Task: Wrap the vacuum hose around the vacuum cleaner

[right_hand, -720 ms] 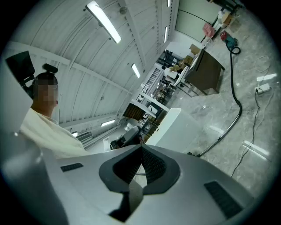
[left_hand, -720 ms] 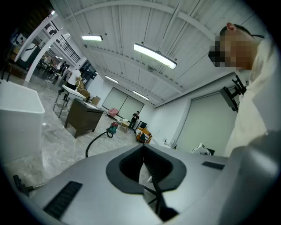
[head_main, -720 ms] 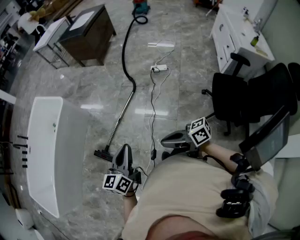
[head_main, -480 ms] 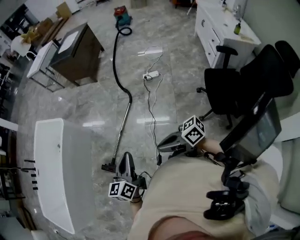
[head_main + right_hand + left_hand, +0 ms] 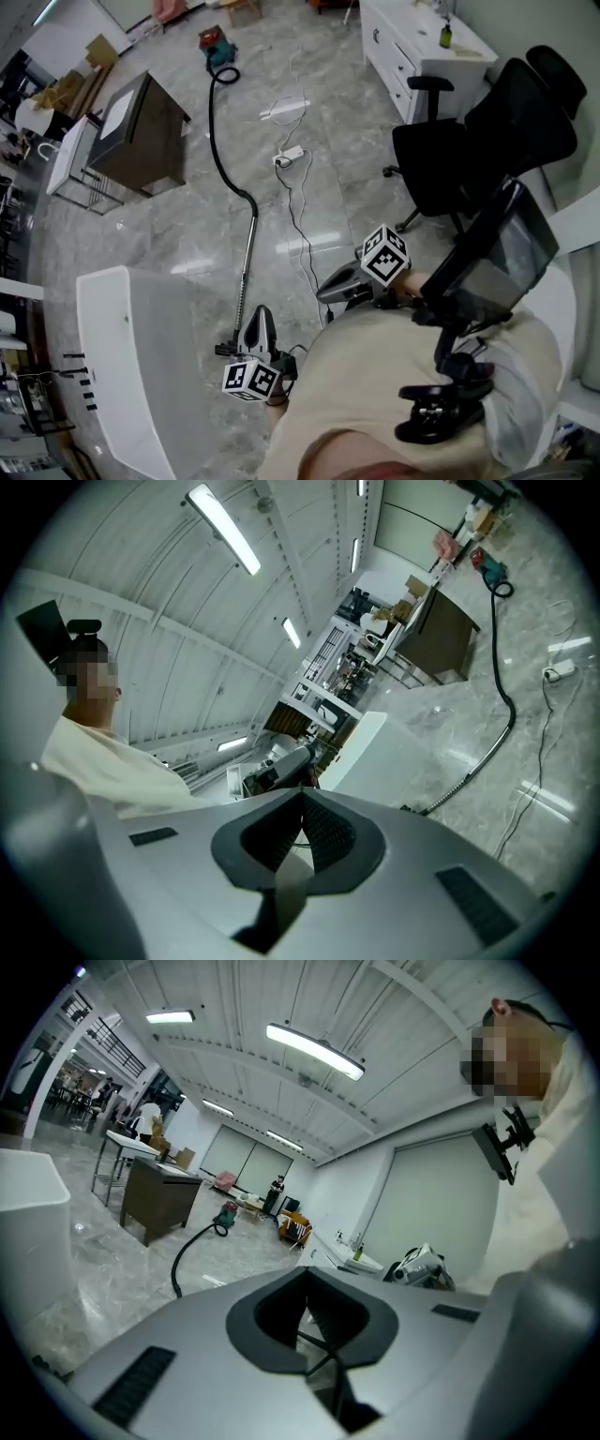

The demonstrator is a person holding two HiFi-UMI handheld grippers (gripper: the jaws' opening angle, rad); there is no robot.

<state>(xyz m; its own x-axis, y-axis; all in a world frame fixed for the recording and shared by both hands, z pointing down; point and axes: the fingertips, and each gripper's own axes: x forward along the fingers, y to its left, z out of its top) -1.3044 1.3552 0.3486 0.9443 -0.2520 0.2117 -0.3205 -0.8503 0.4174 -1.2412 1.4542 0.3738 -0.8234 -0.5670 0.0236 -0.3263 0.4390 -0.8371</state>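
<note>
Ahead, the vacuum hose (image 5: 219, 155) runs lengthwise away to the distant vacuum cleaner (image 5: 213, 40), its near end beside the clenched, empty left claw (image 5: 262, 315); the right claw (image 5: 325, 292) is likewise clenched and empty.

One vacuum cleaner (image 5: 214, 40), one hose (image 5: 217, 141), one chair (image 5: 442, 178), two claws (image 5: 262, 322) (image 5: 325, 290).

The vacuum cleaner (image 5: 216, 41) sits far off on the floor (image 5: 352, 159). Its hose (image 5: 214, 131) runs back toward the person and joins the wand (image 5: 246, 272), whose floor head (image 5: 228, 350) lies just beside the left claw (image 5: 262, 316). A power strip (image 5: 288, 155) lies right of the hose, its cord (image 5: 302, 234) trailing toward the right claw (image 5: 325, 292). A cabinet (image 5: 131, 131) stands left of the hose, with a tub (image 5: 122, 356) nearer on the left. An office chair (image 5: 441, 169) stands on the right, a sideboard (image 5: 412, 47) behind it.
</note>
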